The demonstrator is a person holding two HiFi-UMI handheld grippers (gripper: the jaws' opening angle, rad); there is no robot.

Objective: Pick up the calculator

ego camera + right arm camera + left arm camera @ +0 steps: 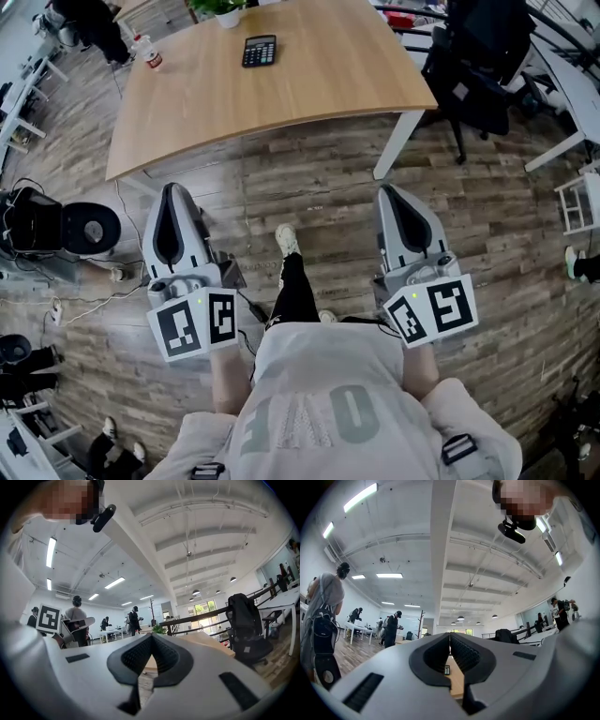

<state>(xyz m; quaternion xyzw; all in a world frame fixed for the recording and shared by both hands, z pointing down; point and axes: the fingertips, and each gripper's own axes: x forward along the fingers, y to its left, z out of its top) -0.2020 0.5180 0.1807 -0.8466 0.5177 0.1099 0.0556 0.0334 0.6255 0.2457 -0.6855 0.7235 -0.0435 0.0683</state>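
The grey-and-white left gripper (pixel 173 190) is held low over the wood-plank floor (pixel 319 187), jaws pressed together on nothing, presumably because the target is out of reach. Ahead, the flat black calculator (pixel 259 51) lies face up near the far edge of the pale wooden table (pixel 319 89), well apart from both tools. The matching right gripper (pixel 388 191) is likewise clenched and empty. I judge the approach must come first.
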